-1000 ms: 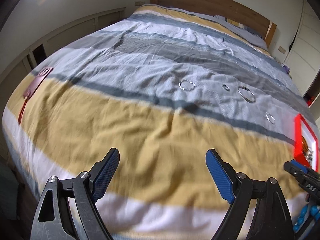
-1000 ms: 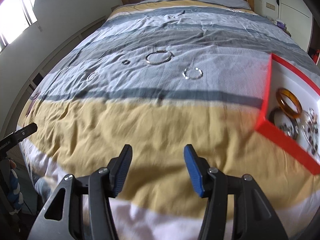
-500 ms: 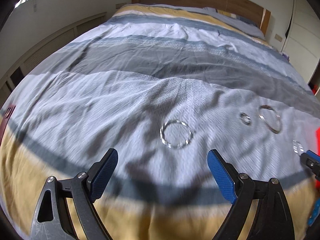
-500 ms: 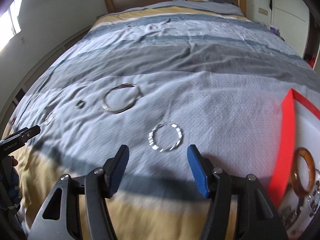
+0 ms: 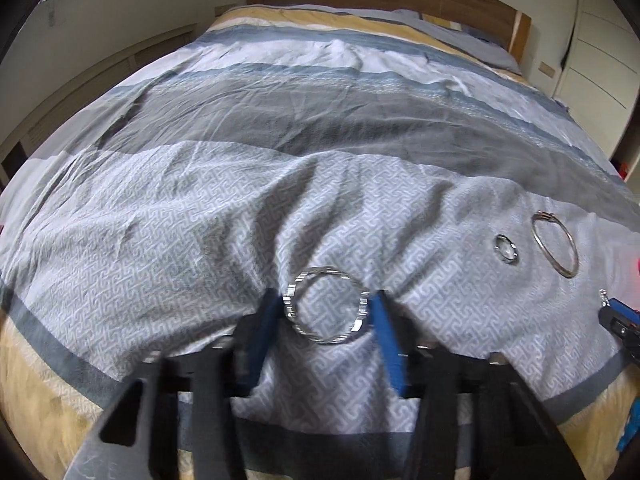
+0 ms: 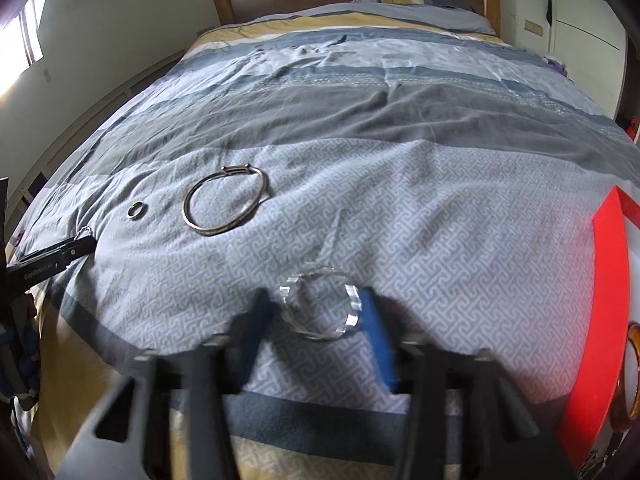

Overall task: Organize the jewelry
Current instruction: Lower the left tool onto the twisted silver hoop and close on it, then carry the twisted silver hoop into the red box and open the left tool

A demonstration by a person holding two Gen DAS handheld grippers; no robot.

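Blue-padded fingers of both downward-tilted grippers, just closing, flank bracelets point(image 5: 326, 305) point(image 6: 319, 305); contact unclear.

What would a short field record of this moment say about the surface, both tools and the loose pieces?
surface: patterned bedcover
left tool: jaws just closing, pads against a faceted silver bangle
right tool: jaws just closing, pads against a clear faceted bangle
loose: thin metal bangle, small ring
container: red box at right edge
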